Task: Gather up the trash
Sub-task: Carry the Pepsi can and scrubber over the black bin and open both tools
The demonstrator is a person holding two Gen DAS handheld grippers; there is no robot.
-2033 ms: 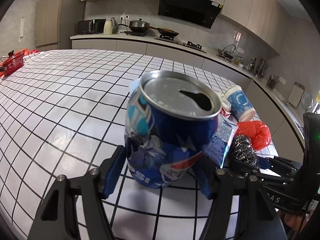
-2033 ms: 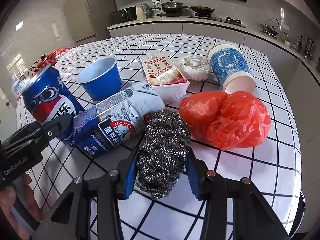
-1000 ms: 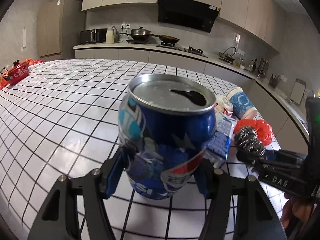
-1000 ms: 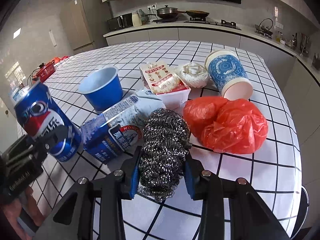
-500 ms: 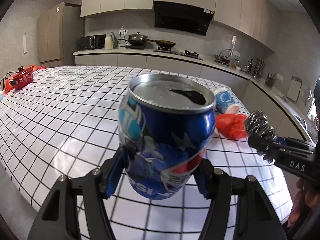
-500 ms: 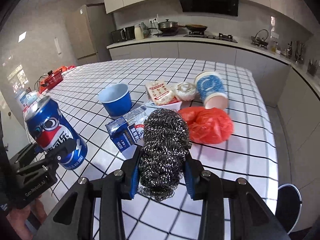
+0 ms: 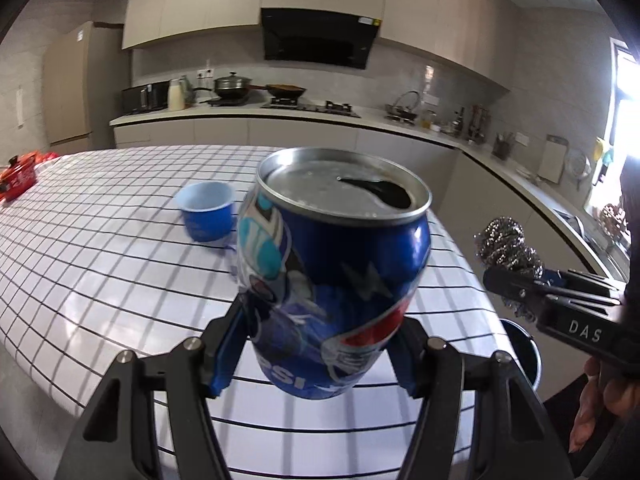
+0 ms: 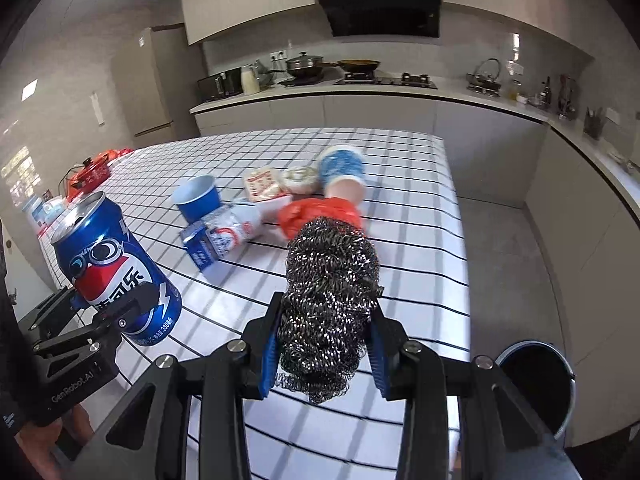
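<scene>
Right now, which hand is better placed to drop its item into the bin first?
Right. The right gripper holds the steel scourer nearest the bin; the left gripper with the can is farther over the table.

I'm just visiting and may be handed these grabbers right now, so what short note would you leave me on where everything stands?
Left gripper: shut on the blue soda can, lifted off the table.
Right gripper: shut on the steel wool scrubber, also in the air.
A dark round bin stands on the floor by the table's corner, below and right of the scrubber.
Still on the checked table: blue cup, crushed carton, red plastic bag, snack tray, paper cup.
Done: two items picked up.
Left: probably drop both in the bin, then collect the rest.
</scene>
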